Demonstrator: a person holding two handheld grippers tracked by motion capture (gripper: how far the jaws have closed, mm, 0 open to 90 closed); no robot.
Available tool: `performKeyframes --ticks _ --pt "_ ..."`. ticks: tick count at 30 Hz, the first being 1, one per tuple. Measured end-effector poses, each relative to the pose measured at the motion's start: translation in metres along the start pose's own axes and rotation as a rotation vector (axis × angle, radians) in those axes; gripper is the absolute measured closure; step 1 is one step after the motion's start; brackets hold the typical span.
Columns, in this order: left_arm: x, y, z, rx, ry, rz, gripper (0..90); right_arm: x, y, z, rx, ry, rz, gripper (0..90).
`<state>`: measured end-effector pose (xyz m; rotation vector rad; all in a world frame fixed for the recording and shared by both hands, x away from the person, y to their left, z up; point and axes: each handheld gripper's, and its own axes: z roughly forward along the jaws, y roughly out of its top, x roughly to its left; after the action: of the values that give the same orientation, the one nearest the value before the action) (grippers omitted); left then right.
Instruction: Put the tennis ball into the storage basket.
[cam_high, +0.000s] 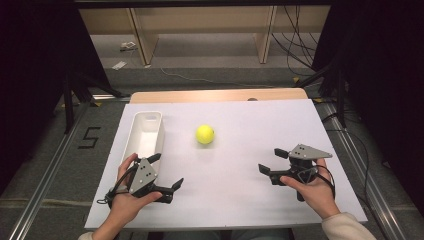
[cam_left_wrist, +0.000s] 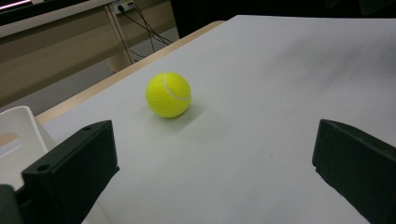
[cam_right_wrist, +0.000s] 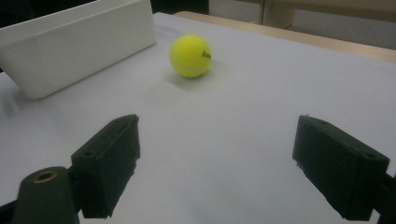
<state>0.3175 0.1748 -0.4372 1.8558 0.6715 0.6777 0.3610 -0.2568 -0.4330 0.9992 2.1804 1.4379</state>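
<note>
A yellow tennis ball (cam_high: 205, 134) rests on the white table sheet (cam_high: 225, 190), to the right of a long white bin (cam_high: 145, 135). My left gripper (cam_high: 167, 172) is held near the front left, beside the bin's near end, jaws open and empty. My right gripper (cam_high: 272, 161) is at the front right, also open with nothing between its jaws. The left gripper view has the ball (cam_left_wrist: 168, 94) ahead of the open jaws and a corner of the bin (cam_left_wrist: 18, 126) at left. In the right gripper view the ball (cam_right_wrist: 189, 55) lies ahead, next to the bin (cam_right_wrist: 79, 44).
The wooden tabletop edge (cam_high: 220, 95) shows beyond the sheet. Shelving legs (cam_high: 142, 40) and cables (cam_high: 295, 45) stand on the floor behind the table. Metal rails (cam_high: 45, 175) run along both sides.
</note>
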Motion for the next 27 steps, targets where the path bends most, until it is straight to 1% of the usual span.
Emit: performKeyframes --ticks 8,15,27 --pt "-0.0006 0.0004 -0.0017 -0.004 0.000 0.005 0.0 0.0035 0.0006 0.0020 0.010 0.007 -0.007 15.7" --pt "-0.0006 0.0006 -0.0017 -0.004 0.000 0.006 0.0 0.0032 0.0010 0.0022 0.004 0.003 -0.007 15.7" --pt "-0.0004 0.0008 -0.0023 -0.006 0.001 0.008 0.0 0.0044 0.0009 0.0039 0.009 0.004 -0.005 15.7"
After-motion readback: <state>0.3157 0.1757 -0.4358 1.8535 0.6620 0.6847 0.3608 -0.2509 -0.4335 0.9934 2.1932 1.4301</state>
